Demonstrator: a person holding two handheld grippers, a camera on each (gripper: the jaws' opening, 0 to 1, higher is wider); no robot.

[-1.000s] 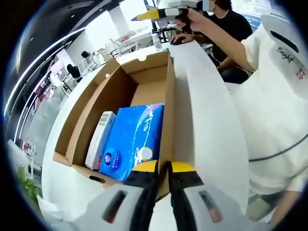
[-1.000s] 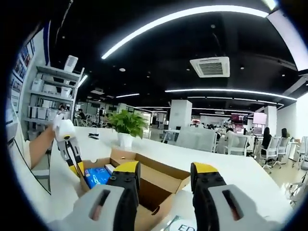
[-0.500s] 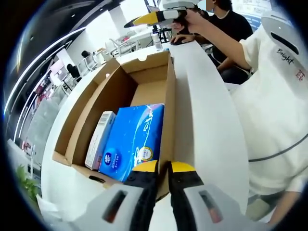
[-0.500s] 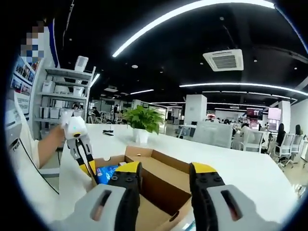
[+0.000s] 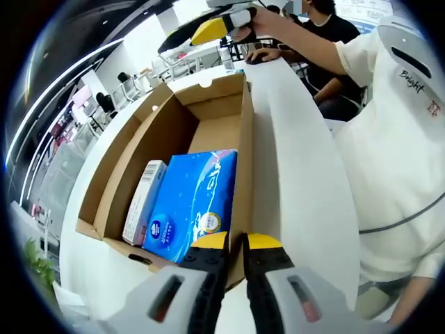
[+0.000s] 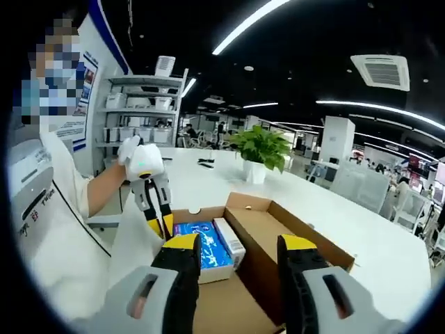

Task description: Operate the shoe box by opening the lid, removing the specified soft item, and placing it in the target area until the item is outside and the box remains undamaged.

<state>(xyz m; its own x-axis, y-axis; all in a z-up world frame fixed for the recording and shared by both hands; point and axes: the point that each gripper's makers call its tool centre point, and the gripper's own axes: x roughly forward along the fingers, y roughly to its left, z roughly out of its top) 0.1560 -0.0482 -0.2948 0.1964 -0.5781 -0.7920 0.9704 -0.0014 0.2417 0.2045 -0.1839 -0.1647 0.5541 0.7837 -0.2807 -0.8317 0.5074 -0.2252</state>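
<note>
Here is the open brown cardboard shoe box [image 5: 208, 118] lying on the white table [image 5: 299, 181], its lid already folded back, and inside it sits the soft blue plastic-wrapped tissue pack [image 5: 195, 202] at the end of the box nearest the left gripper, with a slim white and pale-blue carton [image 5: 142, 202] tucked right beside it against the box's side wall. In the left gripper view, the left gripper [image 5: 235, 245] has its yellow-tipped black jaws pressed almost together over the box's near wall, just next to the corner of the tissue pack, and they look clamped on that cardboard edge. At the top of that view the right gripper [image 5: 201, 31] comes in above the far end of the box, held by a hand, with the person's white sleeve [image 5: 396, 139] alongside the table. Over to the right gripper view: its own jaws stand well apart with nothing between them, poised above the box, and the tissue pack [image 6: 201, 252] shows just past the left one. The left gripper [image 6: 161, 224] shows there too, gripped in a white-gloved hand [image 6: 135, 156], its tips down at the box's rim beside the blue pack. A potted green plant [image 6: 261, 149] stands farther back on the table.
</note>
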